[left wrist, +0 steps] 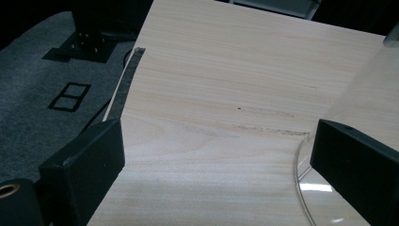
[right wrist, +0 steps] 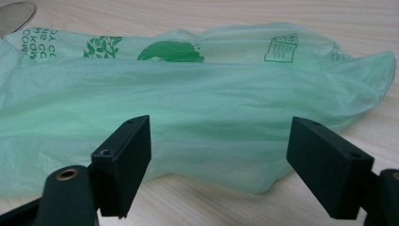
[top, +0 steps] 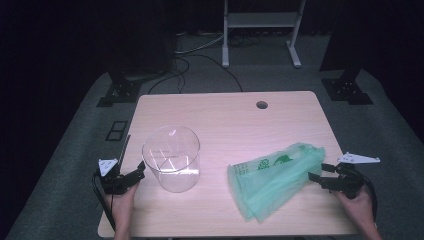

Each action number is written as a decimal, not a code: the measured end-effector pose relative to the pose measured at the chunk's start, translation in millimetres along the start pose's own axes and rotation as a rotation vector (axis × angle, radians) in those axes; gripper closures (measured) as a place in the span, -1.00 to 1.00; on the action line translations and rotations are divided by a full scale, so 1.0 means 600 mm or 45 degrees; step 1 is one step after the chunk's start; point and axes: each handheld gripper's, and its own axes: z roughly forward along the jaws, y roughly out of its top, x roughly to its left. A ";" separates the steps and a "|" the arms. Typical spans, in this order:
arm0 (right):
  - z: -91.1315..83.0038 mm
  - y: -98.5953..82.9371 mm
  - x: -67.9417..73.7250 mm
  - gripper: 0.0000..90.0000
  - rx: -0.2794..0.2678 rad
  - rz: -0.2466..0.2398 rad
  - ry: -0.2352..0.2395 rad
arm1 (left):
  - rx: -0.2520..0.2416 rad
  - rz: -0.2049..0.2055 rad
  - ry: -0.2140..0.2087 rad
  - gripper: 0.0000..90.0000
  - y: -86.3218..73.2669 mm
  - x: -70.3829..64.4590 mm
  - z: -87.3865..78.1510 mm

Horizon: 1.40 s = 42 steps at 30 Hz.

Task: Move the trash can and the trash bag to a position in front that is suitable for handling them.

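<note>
A clear glass bowl-like container stands upright on the left half of the wooden table. Its curved wall appears at the right edge of the left gripper view. My left gripper is open, just left of the container and apart from it. A thin green plastic bag with dark green print lies flat on the right half. My right gripper is open at the bag's right end. In the right gripper view the bag lies just beyond the two spread jaws, with nothing between them.
A round cable hole is in the table's far edge. A dark strip runs along the table's left edge. Grey carpet surrounds the table, with stand bases and cables behind and a white frame at the back.
</note>
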 end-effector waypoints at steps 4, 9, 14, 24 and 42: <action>0.005 0.002 0.001 -0.52 0.007 -0.011 0.005 | 0.009 0.003 0.002 -0.95 -0.001 -0.003 0.001; 0.006 0.001 0.002 -0.52 0.012 -0.017 0.008 | 0.016 0.012 0.001 -0.95 -0.002 -0.009 0.001; 0.002 0.003 0.007 -0.52 0.003 -0.018 0.005 | 0.029 0.037 -0.025 -0.94 -0.005 -0.025 0.005; 0.001 0.005 0.016 -0.52 -0.004 -0.032 0.004 | 0.032 0.026 -0.033 -0.91 -0.002 -0.040 0.009; -0.006 0.009 0.017 -0.52 -0.012 -0.032 0.006 | 0.048 0.168 -0.118 -0.91 0.039 -0.098 0.095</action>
